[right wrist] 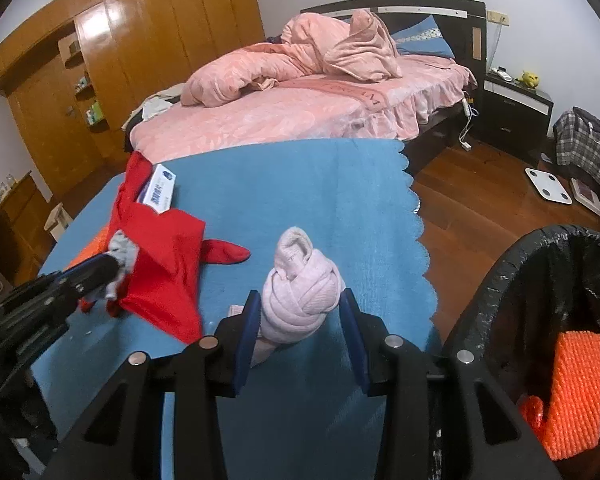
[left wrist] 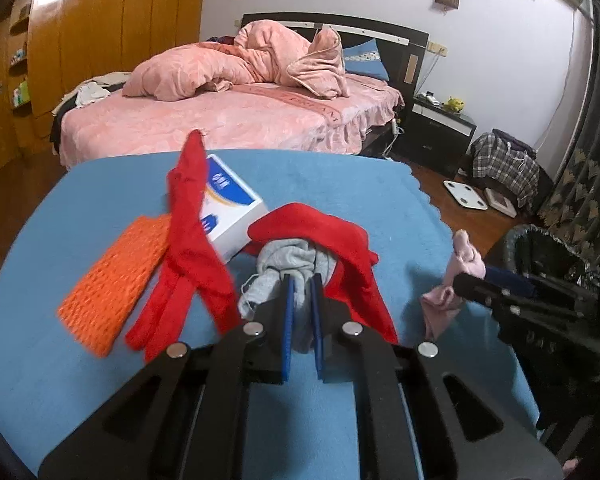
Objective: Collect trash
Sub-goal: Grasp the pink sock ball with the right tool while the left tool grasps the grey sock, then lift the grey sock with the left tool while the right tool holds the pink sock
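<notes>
My left gripper (left wrist: 302,280) is shut on a grey sock (left wrist: 288,258) that pokes out from under a red garment (left wrist: 312,224) on the blue-covered table (left wrist: 340,184). In the right wrist view the same left gripper (right wrist: 118,266) shows at the left edge, with the grey sock (right wrist: 120,246) in it. My right gripper (right wrist: 300,294) is shut on a pink knotted sock bundle (right wrist: 296,256), with both blue pads against its sides. An orange foam net (left wrist: 112,284) and a white-and-blue box (left wrist: 228,208) lie to the left, partly under a second red piece (left wrist: 188,240).
A bin lined with a black bag (right wrist: 500,280) stands at the table's right edge, with another orange foam net (right wrist: 576,392) inside. Beyond the table are a pink bed (right wrist: 300,112), a dark nightstand (right wrist: 516,108), a white scale (right wrist: 548,190) on the wooden floor, and a wooden wardrobe (right wrist: 140,40).
</notes>
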Action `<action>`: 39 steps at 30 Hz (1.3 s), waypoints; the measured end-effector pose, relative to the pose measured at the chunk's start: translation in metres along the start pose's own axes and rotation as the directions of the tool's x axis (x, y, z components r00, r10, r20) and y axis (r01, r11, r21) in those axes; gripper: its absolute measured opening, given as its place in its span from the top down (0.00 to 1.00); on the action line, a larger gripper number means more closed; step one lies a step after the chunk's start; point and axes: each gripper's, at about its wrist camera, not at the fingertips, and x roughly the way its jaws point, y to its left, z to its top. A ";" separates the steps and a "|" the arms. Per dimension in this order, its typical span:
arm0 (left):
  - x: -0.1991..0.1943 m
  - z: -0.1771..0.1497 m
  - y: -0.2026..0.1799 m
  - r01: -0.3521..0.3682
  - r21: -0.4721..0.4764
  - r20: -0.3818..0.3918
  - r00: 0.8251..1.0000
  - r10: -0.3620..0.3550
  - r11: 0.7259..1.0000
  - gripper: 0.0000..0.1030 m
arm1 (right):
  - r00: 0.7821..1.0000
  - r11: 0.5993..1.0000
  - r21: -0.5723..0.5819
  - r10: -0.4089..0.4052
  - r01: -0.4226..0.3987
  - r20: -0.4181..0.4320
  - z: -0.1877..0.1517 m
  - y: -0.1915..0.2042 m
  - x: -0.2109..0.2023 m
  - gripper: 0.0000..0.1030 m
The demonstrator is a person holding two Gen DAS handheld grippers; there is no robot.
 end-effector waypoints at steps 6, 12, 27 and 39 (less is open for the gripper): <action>-0.013 -0.024 0.012 -0.023 -0.039 -0.053 0.998 0.021 0.999 0.86 | 1.000 0.999 -0.030 0.016 -0.017 -0.022 -0.009 0.009 0.000 0.61; -0.014 -0.025 0.022 -0.038 -0.063 -0.035 0.999 0.035 0.997 0.45 | 0.999 0.999 -0.031 0.011 -0.012 -0.037 -0.014 0.009 0.002 0.61; -0.013 -0.020 0.030 -0.002 -0.087 -0.005 1.000 0.002 0.996 0.86 | 0.999 0.999 -0.035 0.018 -0.019 -0.028 -0.012 0.010 -0.002 0.61; -0.033 -0.039 0.057 -0.066 -0.177 -0.041 0.997 0.060 0.982 0.81 | 0.998 0.998 -0.060 0.034 -0.037 -0.046 -0.018 0.024 -0.002 0.61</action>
